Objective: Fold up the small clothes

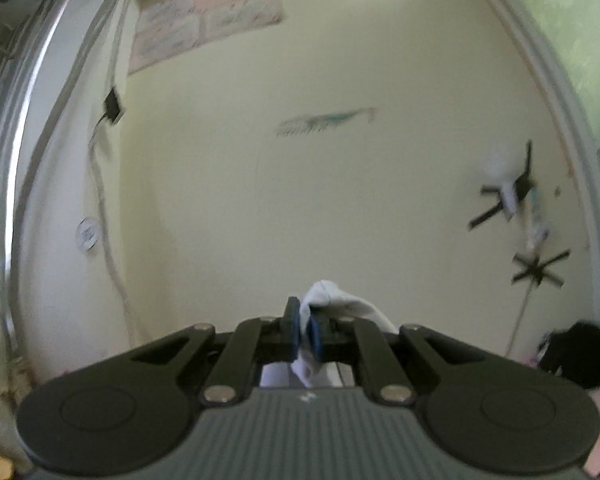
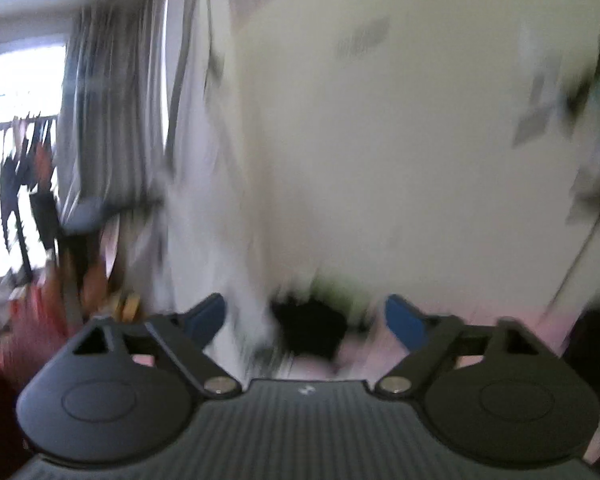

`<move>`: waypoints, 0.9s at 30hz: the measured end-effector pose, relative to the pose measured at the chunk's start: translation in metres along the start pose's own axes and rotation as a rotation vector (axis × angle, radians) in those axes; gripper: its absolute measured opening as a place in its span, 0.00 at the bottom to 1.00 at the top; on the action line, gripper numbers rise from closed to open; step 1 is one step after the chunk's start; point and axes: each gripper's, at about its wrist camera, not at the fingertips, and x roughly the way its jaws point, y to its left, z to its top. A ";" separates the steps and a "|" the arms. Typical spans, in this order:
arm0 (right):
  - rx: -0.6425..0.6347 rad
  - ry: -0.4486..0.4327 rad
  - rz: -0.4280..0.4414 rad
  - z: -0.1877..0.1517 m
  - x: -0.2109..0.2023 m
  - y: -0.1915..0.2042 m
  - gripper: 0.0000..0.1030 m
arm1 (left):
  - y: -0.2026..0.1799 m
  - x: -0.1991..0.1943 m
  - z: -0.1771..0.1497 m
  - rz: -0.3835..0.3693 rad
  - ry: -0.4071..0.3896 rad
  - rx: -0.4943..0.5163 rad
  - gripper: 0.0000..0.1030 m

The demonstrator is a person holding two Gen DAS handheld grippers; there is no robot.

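Left gripper [image 1: 305, 330] pinches a small white cloth [image 1: 340, 306], maybe a sock, held up facing the wall [image 1: 340, 184], soft, light, floppy, best taken by its free end; right gripper [image 2: 305, 316] fingers wide, empty, view badly blurred.

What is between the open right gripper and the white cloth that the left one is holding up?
Cannot tell. The white cloth sits pinched in the left gripper, raised before the pale wall. The right gripper is open, but its view is badly blurred and does not clearly show the cloth, so the path cannot be judged.
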 end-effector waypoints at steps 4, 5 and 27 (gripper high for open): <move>-0.004 0.220 0.041 -0.057 0.063 -0.014 0.59 | 0.021 -0.004 -0.006 0.060 0.023 -0.017 0.05; -0.020 0.240 0.065 -0.059 0.072 -0.012 0.60 | 0.026 -0.005 -0.006 0.063 0.027 -0.033 0.05; -0.237 -0.261 -0.139 0.086 -0.005 0.027 0.00 | 0.068 -0.043 0.040 0.046 -0.124 -0.201 0.05</move>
